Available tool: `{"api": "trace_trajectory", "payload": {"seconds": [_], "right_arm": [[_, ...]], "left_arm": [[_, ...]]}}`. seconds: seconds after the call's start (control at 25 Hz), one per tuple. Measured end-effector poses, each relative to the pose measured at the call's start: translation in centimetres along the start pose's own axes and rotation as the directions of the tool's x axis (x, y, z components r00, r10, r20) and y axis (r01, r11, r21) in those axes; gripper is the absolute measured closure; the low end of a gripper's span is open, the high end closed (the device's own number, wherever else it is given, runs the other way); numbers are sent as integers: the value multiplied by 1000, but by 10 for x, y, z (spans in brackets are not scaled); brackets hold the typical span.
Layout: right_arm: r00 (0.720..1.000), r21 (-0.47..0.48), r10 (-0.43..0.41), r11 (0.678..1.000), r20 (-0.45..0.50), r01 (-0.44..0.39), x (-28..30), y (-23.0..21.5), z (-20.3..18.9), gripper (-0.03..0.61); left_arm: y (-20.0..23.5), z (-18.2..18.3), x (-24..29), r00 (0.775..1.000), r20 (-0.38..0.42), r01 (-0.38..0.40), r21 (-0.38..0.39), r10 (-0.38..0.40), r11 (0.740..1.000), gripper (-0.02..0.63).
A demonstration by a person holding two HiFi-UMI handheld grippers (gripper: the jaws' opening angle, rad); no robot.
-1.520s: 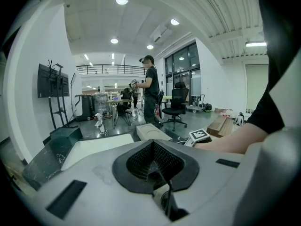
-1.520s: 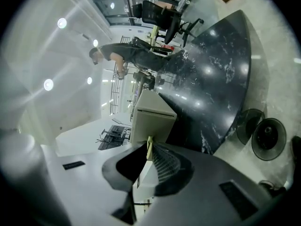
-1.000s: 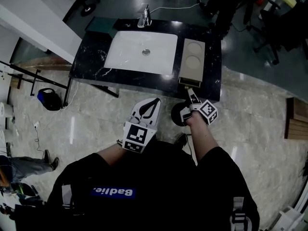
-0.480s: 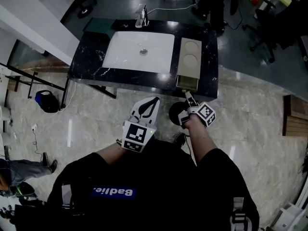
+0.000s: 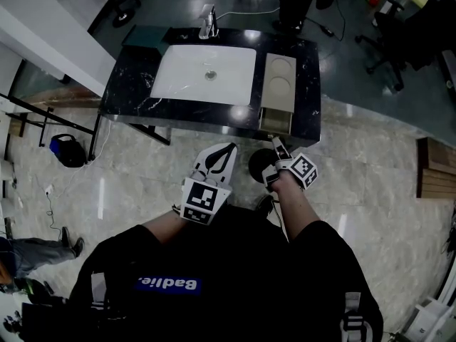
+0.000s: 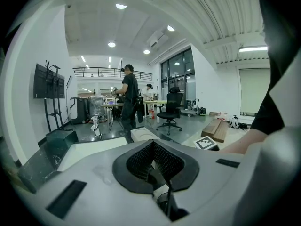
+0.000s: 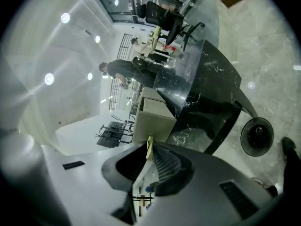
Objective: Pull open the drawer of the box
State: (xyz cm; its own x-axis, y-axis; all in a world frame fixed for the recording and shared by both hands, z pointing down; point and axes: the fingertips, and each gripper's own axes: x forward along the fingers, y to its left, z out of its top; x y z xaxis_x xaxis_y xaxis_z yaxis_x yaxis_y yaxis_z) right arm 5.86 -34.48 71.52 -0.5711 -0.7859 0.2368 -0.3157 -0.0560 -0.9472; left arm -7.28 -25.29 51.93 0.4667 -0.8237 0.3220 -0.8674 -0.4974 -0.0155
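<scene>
A beige box [image 5: 281, 83] with two round hollows on top stands at the right end of the black marble table [image 5: 135, 98]. Its drawer [image 5: 276, 120] juts out over the table's front edge. My right gripper [image 5: 275, 142] is just in front of it. In the right gripper view the right gripper [image 7: 149, 147] is shut on a thin beige handle tab of the drawer, with the box [image 7: 155, 112] behind it. My left gripper [image 5: 229, 149] hangs over the floor to the left, away from the box. In its own view the left gripper [image 6: 153, 149] is shut with nothing in it.
A white sink basin [image 5: 206, 73] with a faucet [image 5: 209, 23] fills the middle of the table. A round black base [image 5: 260, 166] stands on the floor beside my right gripper. A person [image 6: 129, 95] and an office chair [image 6: 170, 109] are beyond the table.
My right gripper has drawn back a little toward me, and the drawer has come out slightly further from the box. The left gripper has stayed where it was.
</scene>
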Motion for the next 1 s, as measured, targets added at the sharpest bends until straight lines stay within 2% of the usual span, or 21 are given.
{"api": "trace_trajectory", "payload": {"seconds": [0.44,0.64,0.72,0.8,0.88,1.0], "right_arm": [[999,20,19,1000,32,-20,-11,3,-4,540],[1000,-6,-23,1000,17,23,-30,-1,-22,540],[998,-70,-68,995,14,69,-42,1,-30,540],[991,-192,-133,972,25,135,-56,8,-35,540],[982,-321,-182,928,59,191,-68,23,-36,540],[974,-463,-199,856,112,229,-81,50,-37,540]], "left_arm": [[-5,-2,-14,1000,3,29,-6,-29,1000,621],[-2,-2,-20,998,31,59,-19,-58,998,621],[-1,-3,-22,996,47,81,-32,-79,996,621],[-2,-4,-24,992,64,110,-48,-107,993,621],[-6,-6,-24,987,78,144,-59,-139,988,621],[-16,-7,-22,978,91,195,-62,-189,979,621]]}}
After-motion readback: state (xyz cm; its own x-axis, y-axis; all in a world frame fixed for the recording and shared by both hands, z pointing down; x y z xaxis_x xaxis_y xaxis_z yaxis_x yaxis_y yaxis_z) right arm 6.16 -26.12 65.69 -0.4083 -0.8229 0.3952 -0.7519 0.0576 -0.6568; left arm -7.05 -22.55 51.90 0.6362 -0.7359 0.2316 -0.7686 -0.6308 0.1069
